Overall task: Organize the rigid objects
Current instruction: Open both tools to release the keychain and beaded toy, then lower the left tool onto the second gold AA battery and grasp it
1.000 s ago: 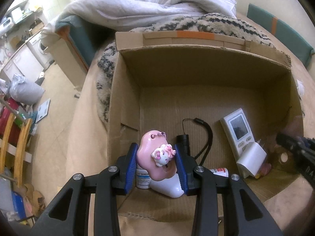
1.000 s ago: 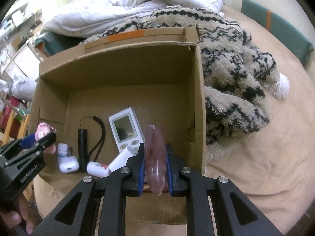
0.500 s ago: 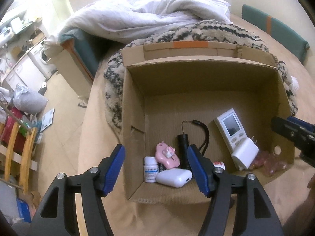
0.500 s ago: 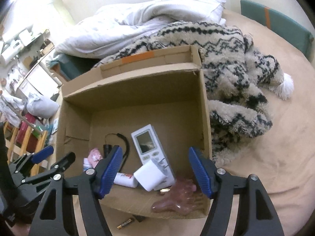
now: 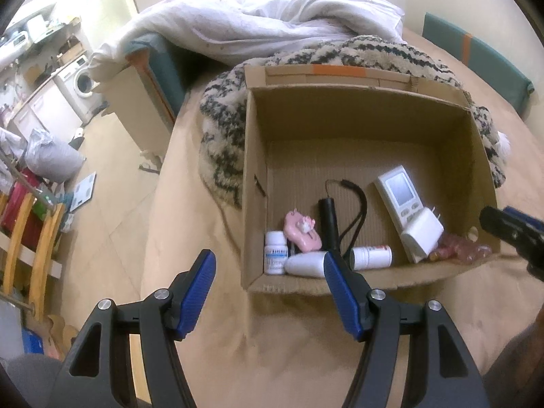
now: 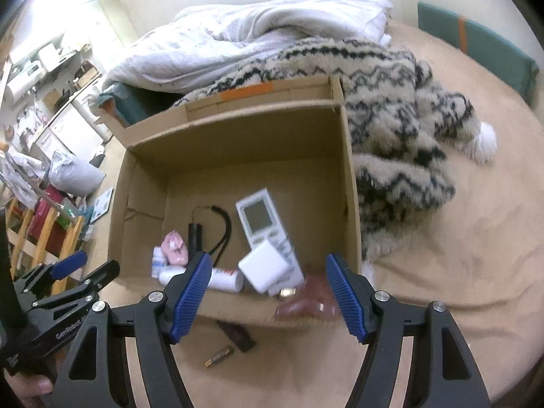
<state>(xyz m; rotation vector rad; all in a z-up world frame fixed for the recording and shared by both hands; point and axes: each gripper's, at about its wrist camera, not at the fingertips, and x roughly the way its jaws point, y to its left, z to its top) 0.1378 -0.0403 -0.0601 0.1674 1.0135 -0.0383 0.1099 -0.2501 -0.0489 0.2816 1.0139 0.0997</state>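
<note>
An open cardboard box (image 5: 255,156) (image 6: 350,183) stands on the tan bed cover. In it lie a pink figurine (image 5: 302,233) (image 6: 174,247), a black flashlight (image 5: 328,219) (image 6: 194,234), a white remote (image 5: 397,193) (image 6: 261,217), a white charger (image 5: 423,233) (image 6: 265,267), white bottles (image 5: 276,253) (image 6: 224,279) and a translucent pink piece (image 5: 459,250) (image 6: 311,297). My left gripper (image 5: 268,292) is open and empty, in front of the box. My right gripper (image 6: 267,294) is open and empty above the box's near right corner.
A patterned fleece blanket (image 6: 401,108) and a white duvet (image 5: 272,20) lie behind and beside the box. A battery (image 6: 218,357) and a dark flat piece (image 6: 238,335) lie on the cover in front of the box. The bed's left edge drops to the floor (image 5: 112,210).
Both grippers opened and pulled back from the box. The left let go of the pink figurine, the right let go of the translucent pink piece; both now lie in the box.
</note>
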